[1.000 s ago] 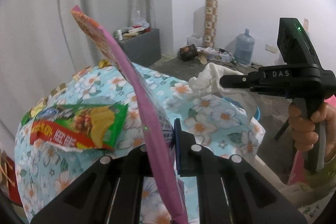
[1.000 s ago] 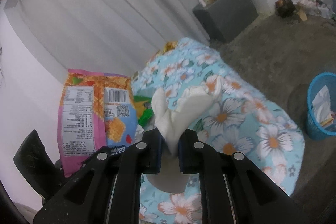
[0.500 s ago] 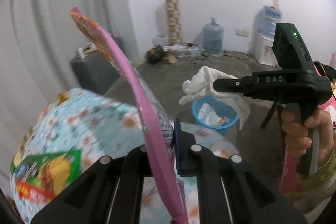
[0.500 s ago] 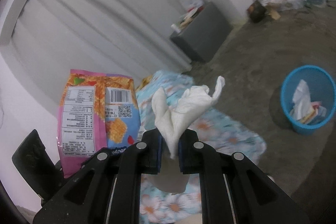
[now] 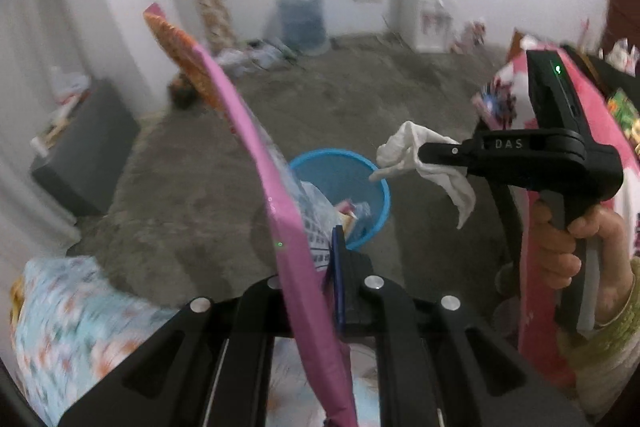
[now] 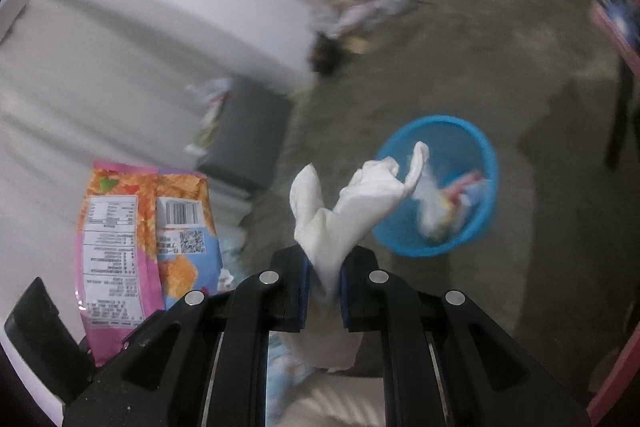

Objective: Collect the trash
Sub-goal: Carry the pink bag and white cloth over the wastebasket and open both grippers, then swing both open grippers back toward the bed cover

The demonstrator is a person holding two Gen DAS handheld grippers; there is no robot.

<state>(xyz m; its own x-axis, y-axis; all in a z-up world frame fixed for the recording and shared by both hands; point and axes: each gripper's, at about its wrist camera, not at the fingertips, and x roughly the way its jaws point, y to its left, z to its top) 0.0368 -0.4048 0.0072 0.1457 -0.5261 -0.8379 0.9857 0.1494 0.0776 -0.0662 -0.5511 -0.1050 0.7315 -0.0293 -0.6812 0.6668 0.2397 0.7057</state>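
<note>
My left gripper point(image 5: 320, 267) is shut on a pink and orange snack bag point(image 5: 256, 155), which stands up edge-on between the fingers. The same snack bag point(image 6: 148, 227) shows its printed back in the right wrist view. My right gripper point(image 6: 323, 287) is shut on a crumpled white tissue point(image 6: 344, 203); from the left wrist view this right gripper point(image 5: 420, 151) holds the tissue point(image 5: 420, 163) just right of the bin's rim. A blue trash bin point(image 5: 372, 179) stands on the floor with trash inside, and appears as the blue bin point(image 6: 480, 227) ahead of the tissue.
A table with a floral cloth point(image 5: 80, 307) lies at the lower left. A grey cabinet point(image 5: 80, 155) stands by the curtain. Water bottles point(image 5: 300, 15) and a dispenser point(image 5: 424, 7) line the far wall. A pink table point(image 5: 560, 131) is at the right, behind a hand point(image 5: 560, 251).
Both grippers swung away from the floral table toward the blue bin, which now sits near the centre of both views. The bag and tissue stay gripped.
</note>
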